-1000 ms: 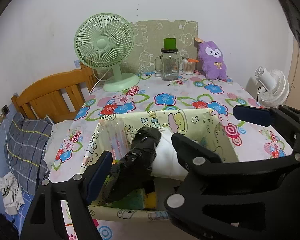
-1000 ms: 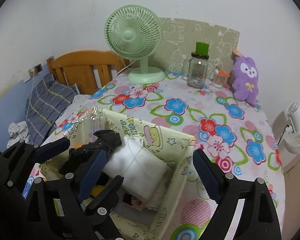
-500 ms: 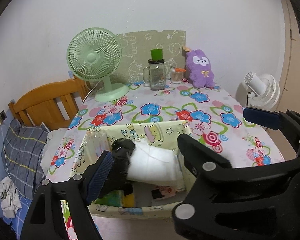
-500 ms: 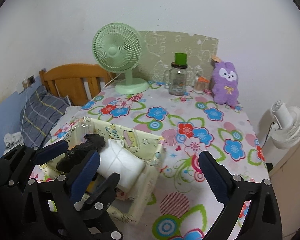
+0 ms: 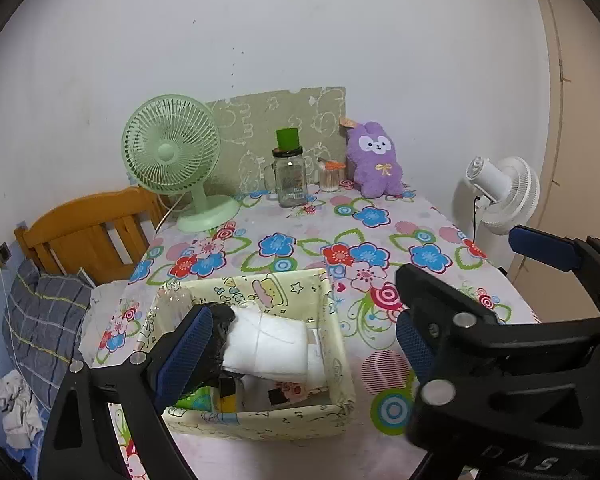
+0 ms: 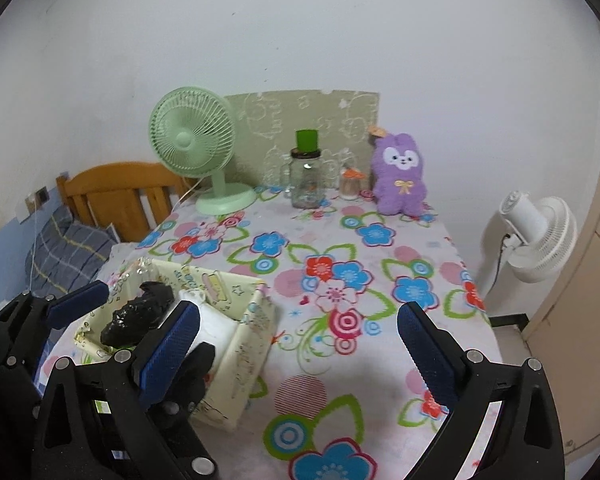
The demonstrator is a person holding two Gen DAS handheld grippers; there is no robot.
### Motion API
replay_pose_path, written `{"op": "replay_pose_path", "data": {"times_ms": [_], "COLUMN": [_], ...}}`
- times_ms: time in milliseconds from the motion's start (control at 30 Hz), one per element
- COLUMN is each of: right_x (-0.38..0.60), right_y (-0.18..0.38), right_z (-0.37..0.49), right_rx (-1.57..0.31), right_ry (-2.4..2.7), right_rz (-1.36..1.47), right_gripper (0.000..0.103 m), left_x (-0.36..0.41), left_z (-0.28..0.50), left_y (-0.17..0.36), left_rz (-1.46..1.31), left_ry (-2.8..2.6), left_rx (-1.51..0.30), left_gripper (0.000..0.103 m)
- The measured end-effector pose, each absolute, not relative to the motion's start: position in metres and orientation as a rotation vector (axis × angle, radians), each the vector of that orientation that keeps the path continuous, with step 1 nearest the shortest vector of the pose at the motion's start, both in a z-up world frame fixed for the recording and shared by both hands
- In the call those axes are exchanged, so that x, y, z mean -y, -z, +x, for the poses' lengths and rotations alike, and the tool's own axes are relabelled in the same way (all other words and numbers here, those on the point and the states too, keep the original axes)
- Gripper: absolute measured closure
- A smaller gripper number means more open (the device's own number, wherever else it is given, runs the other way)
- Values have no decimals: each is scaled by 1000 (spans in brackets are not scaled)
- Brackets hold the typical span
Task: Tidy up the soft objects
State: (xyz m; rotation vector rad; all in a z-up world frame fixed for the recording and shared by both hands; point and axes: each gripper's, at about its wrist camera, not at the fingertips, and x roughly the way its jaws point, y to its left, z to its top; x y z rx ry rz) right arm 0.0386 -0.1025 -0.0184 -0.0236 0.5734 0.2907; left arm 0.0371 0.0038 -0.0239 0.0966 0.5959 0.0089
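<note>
A cream cartoon-print box (image 5: 336, 354) (image 6: 252, 344) stands on the near left of the floral table. In it lie a white soft bundle (image 5: 268, 344) (image 6: 216, 326) and a crumpled black bag (image 5: 220, 336) (image 6: 140, 314). A purple plush rabbit (image 5: 374, 160) (image 6: 400, 176) sits upright at the back of the table. My left gripper (image 5: 300, 340) is open and empty, above the box. My right gripper (image 6: 296, 340) is open and empty, to the right of the box. The left gripper also shows at the lower left of the right wrist view (image 6: 76, 308).
A green desk fan (image 5: 172, 160) (image 6: 196, 148), a glass jar with a green lid (image 5: 290, 176) (image 6: 306, 180) and a small jar (image 5: 330, 176) stand at the back. A white fan (image 5: 500, 192) (image 6: 536, 220) stands right of the table. A wooden bed frame (image 5: 84, 232) is at the left.
Both grippers have pulled back and up from the box. The box and its contents now look smaller and lower in both views. The black bag and white bundle stayed in the box.
</note>
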Motion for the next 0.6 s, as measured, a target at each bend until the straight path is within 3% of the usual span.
{"op": "replay_pose_path", "data": {"times_ms": [600], "right_x": [170], "right_y": [7], "right_z": [6], "right_rx": [-505], "right_ry": [-185], "right_rz": [61], "right_gripper": [2], "left_x": [18], "left_z": [17], "left_y": [11], "left_rz": [100], "left_ry": [-10], "left_rx": [-552], "left_gripper": [3]}}
